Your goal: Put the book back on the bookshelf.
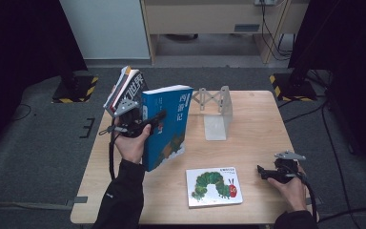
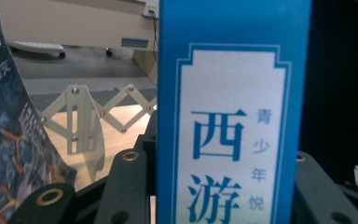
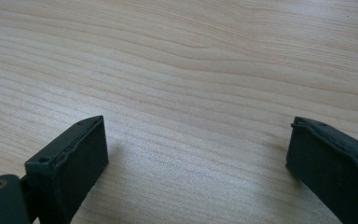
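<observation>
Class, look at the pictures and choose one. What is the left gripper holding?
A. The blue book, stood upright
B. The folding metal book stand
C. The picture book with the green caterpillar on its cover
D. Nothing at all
A: the left gripper is clamped on the upright blue book, while the caterpillar book lies flat on the table and the book stand stands apart.

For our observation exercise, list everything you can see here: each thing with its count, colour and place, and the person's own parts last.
Blue book: one, blue, held upright over the table's left side.
Dark books: about two, dark covers, leaning behind the blue book.
Picture book: one, white with green caterpillar, flat near the front edge.
Book rack: one, pale grey, back centre.
Table: one, light wood.
Left gripper: one, black, clamped on the blue book.
Right gripper: one, black, open, front right.
</observation>
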`<state>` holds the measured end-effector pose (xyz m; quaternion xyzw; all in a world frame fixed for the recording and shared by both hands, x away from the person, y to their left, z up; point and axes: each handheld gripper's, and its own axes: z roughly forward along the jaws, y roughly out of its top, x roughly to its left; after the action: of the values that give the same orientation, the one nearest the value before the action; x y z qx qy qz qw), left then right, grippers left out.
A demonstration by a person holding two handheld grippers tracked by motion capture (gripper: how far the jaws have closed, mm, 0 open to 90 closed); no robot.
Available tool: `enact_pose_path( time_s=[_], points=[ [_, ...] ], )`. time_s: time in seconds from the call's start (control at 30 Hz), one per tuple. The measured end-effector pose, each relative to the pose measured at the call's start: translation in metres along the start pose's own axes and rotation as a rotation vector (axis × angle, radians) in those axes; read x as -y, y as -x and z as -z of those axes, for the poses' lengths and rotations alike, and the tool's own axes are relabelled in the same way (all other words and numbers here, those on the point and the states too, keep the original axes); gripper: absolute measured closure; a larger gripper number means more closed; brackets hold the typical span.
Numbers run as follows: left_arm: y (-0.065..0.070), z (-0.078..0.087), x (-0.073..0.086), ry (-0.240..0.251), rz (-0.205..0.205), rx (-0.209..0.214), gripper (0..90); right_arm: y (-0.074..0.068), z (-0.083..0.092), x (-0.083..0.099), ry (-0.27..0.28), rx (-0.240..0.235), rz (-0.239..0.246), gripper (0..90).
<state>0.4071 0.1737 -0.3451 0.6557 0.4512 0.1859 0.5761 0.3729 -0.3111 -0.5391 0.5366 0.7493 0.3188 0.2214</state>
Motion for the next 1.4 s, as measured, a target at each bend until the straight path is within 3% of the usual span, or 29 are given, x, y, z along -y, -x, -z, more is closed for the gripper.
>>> enact_pose_path(
  time_s=[0.1,0.27,0.57,0.77,0.9,1.23,1.4],
  points=[
    [0.001,-0.009,-0.001,0.015,-0.006,-0.004,60.3,0.000,0.000,0.000,-0.002,-0.002,0.000,5.6],
    [-0.004,-0.024,-0.002,0.019,0.027,-0.022,60.3,0.000,0.000,0.000,-0.002,-0.002,0.003,5.5],
    [-0.010,-0.052,-0.004,0.028,0.002,-0.081,60.3,0.000,0.000,0.000,-0.003,-0.003,0.006,4.9],
    [-0.013,-0.067,-0.004,0.049,0.014,-0.092,60.3,0.000,0.000,0.000,-0.003,-0.002,0.006,4.8],
    [-0.014,-0.075,-0.002,0.078,-0.002,-0.113,60.3,0.000,0.000,0.000,-0.003,-0.002,0.005,4.8],
    [-0.020,-0.096,0.006,0.077,0.020,-0.128,60.2,0.000,0.000,0.000,-0.002,-0.001,0.006,4.8],
    [-0.021,-0.106,0.010,0.085,0.004,-0.146,60.2,0.000,0.000,0.000,-0.002,-0.001,0.005,4.8]
  ],
)
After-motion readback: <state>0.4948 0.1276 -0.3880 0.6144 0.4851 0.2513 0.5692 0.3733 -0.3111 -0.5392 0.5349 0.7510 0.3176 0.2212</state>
